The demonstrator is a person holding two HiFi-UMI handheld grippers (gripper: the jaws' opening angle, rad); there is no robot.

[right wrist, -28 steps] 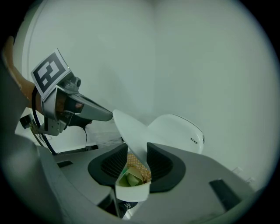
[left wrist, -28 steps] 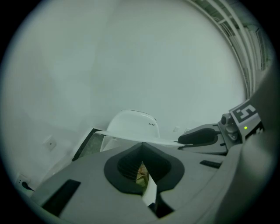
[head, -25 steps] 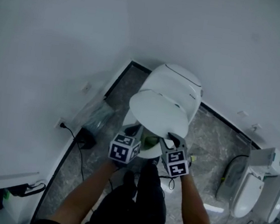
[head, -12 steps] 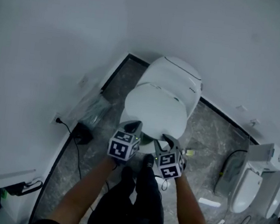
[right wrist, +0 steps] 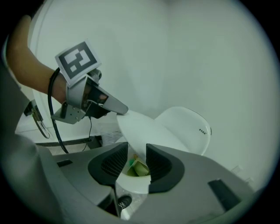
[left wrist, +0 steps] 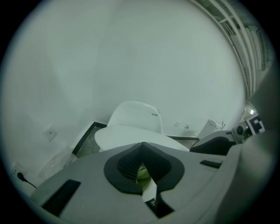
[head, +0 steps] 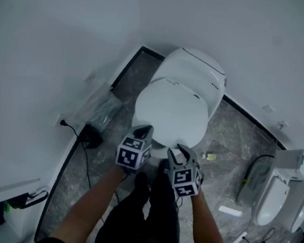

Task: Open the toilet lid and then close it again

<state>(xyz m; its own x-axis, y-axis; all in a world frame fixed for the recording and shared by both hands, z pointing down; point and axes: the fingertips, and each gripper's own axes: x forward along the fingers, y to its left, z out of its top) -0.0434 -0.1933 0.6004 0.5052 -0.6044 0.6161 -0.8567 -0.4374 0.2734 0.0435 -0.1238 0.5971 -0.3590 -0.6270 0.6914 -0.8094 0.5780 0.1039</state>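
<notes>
Left gripper is pinched together, tip touching the front edge of the lid. Right gripper sits just beside the lid, jaws apart, gripping nothing.

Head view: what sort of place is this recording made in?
Probably a toilet showroom or test room, not a home bathroom: a white toilet by the wall, more toilets crowded at the right, and a stone-pattern floor.
</notes>
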